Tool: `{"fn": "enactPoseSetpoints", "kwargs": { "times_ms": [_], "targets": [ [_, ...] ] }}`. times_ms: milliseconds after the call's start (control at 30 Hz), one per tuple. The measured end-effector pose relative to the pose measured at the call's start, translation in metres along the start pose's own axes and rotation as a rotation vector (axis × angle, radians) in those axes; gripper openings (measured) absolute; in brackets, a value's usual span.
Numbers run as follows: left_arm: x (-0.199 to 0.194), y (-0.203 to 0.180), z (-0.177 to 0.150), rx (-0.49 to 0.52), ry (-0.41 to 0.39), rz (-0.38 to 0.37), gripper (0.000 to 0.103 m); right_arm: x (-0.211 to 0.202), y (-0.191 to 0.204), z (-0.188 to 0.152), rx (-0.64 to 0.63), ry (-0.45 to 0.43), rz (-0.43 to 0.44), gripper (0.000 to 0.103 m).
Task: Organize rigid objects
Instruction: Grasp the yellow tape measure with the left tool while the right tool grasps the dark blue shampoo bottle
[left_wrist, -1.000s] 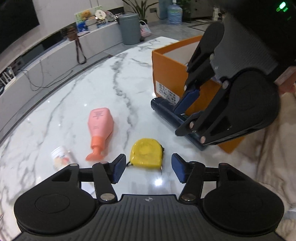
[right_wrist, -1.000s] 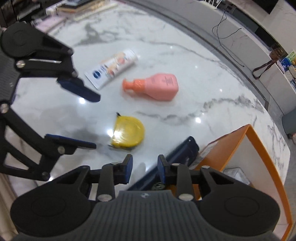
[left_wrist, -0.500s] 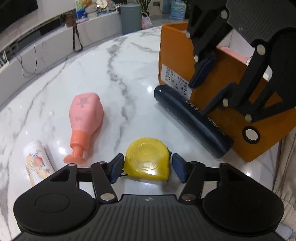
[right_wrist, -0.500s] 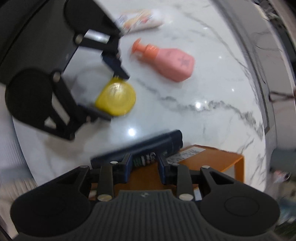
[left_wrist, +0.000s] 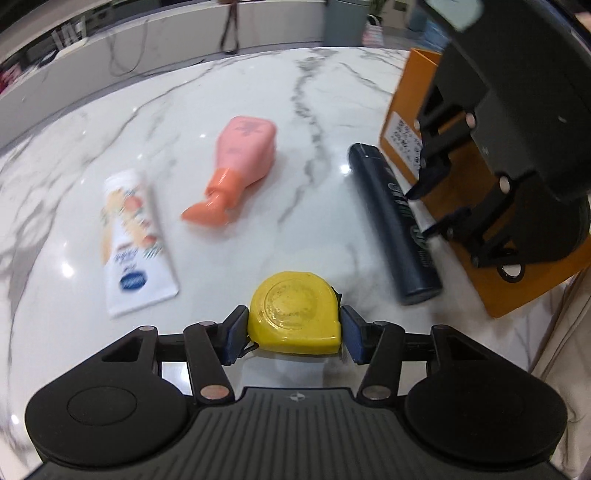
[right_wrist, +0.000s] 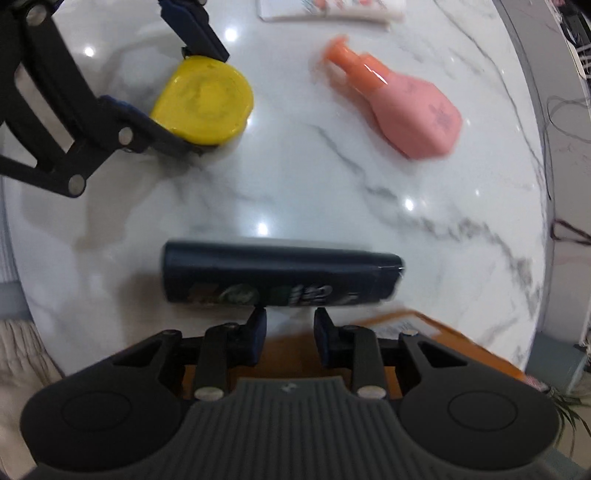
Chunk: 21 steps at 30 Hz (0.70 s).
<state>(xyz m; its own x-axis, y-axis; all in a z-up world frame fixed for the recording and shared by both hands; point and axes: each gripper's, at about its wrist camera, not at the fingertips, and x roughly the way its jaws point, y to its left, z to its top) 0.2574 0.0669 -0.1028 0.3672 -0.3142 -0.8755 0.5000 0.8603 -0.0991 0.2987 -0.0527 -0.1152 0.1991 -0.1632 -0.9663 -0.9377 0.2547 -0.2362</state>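
Marble table (left_wrist: 229, 88): my left gripper (left_wrist: 293, 332) closes around the yellow tape measure (left_wrist: 295, 314). My right gripper (right_wrist: 290, 332), narrow and empty, hangs over the dark bottle (right_wrist: 280, 277) beside the orange box (left_wrist: 480, 229).

Light: indoor, fairly bright on the counter (left_wrist: 314, 110), dimmer toward the room behind; source overhead, out of view
Glare: small white spots on the glossy marble — several in each view; a highlight streak on the pink bottle (right_wrist: 402, 99)
Shadows: soft grey patches beneath the yellow tape measure (left_wrist: 295, 314) and the dark bottle (right_wrist: 280, 277)
Blur: motion smear in both views; the pink bottle, the white tube (left_wrist: 133, 243) and the orange box (right_wrist: 424, 332) have soft edges; the dark bottle's print is unreadable
Distortion: strong fisheye — the counter rim bows and the corners stretch
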Motion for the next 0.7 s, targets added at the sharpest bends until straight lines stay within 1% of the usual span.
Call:
{"fn": "enactPoseSetpoints", "kwargs": {
  "times_ms": [33, 100, 200, 267, 300, 400, 467, 500, 533, 567, 600, 633, 700],
  "targets": [
    [-0.002, 0.003, -0.002, -0.022, -0.001, 0.001, 0.061, -0.004, 0.003, 0.002, 0.005, -0.042, 0.005, 0.027],
    [-0.005, 0.008, -0.004, -0.049, -0.015, 0.002, 0.061, -0.010, 0.007, 0.005, 0.012, -0.100, 0.006, 0.027],
    [-0.010, 0.014, -0.003, -0.086, -0.041, 0.004, 0.061, -0.018, 0.008, 0.010, 0.044, -0.148, 0.007, 0.028],
    [-0.014, 0.019, -0.003, -0.115, -0.060, 0.015, 0.061, -0.026, 0.003, 0.012, 0.110, -0.191, 0.018, 0.028],
    [-0.015, 0.020, -0.003, -0.129, -0.069, 0.014, 0.061, -0.028, -0.001, 0.012, 0.158, -0.195, 0.022, 0.028],
    [-0.014, 0.027, -0.003, -0.166, -0.091, 0.004, 0.061, -0.030, -0.018, 0.011, 0.374, -0.175, 0.033, 0.029],
    [-0.012, 0.031, -0.003, -0.190, -0.094, 0.009, 0.061, -0.033, -0.029, 0.005, 0.555, -0.182, 0.041, 0.031],
    [-0.012, 0.031, -0.002, -0.196, -0.100, 0.015, 0.061, -0.034, -0.033, 0.001, 0.654, -0.204, 0.064, 0.032],
    [-0.012, 0.031, -0.001, -0.198, -0.106, 0.024, 0.061, -0.034, -0.037, -0.002, 0.737, -0.224, 0.086, 0.036],
    [-0.013, 0.031, -0.001, -0.198, -0.112, 0.037, 0.061, -0.034, -0.037, -0.005, 0.808, -0.240, 0.098, 0.040],
    [-0.014, 0.031, -0.002, -0.196, -0.117, 0.048, 0.061, -0.032, -0.038, -0.007, 0.878, -0.256, 0.109, 0.042],
    [-0.014, 0.031, -0.002, -0.196, -0.120, 0.057, 0.061, -0.031, -0.037, -0.009, 0.934, -0.272, 0.118, 0.046],
    [-0.014, 0.034, -0.002, -0.204, -0.121, 0.069, 0.061, -0.027, -0.036, -0.009, 1.014, -0.310, 0.125, 0.049]
  ]
}}
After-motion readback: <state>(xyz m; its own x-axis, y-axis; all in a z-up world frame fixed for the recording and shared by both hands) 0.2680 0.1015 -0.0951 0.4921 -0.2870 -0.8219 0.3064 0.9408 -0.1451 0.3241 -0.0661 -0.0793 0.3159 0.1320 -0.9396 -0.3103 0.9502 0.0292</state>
